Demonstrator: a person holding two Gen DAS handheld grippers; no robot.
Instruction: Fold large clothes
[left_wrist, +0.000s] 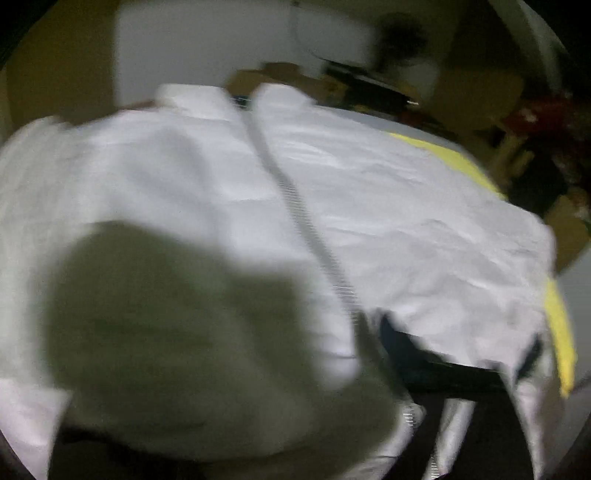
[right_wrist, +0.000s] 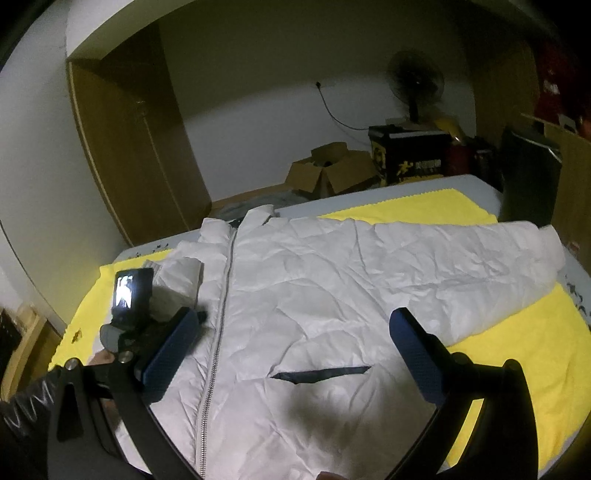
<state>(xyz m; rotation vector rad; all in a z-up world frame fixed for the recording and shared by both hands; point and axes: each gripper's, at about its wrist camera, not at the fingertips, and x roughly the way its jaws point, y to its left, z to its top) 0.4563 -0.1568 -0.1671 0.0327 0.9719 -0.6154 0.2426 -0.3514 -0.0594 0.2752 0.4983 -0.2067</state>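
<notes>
A white puffer jacket (right_wrist: 314, 295) lies front-up on a yellow sheet (right_wrist: 517, 369) on the bed, zipper (right_wrist: 221, 314) shut, one sleeve (right_wrist: 480, 266) stretched to the right. My right gripper (right_wrist: 295, 339) is open above the jacket's lower front, its blue pads (right_wrist: 413, 350) wide apart and empty. The left gripper's body with its lit screen (right_wrist: 129, 295) is at the jacket's left side, where the left sleeve (right_wrist: 177, 277) lies bunched. The left wrist view is blurred; the jacket (left_wrist: 369, 203) fills it, with white fabric (left_wrist: 166, 314) right in front of the lens. The left fingers are hidden.
The bed's far edge (right_wrist: 406, 184) borders a floor with an open cardboard box (right_wrist: 328, 173), a black crate (right_wrist: 410, 155) and a standing fan (right_wrist: 417, 81). A wooden wardrobe (right_wrist: 136, 147) stands at the left. A dark slit pocket (right_wrist: 321, 373) shows on the jacket.
</notes>
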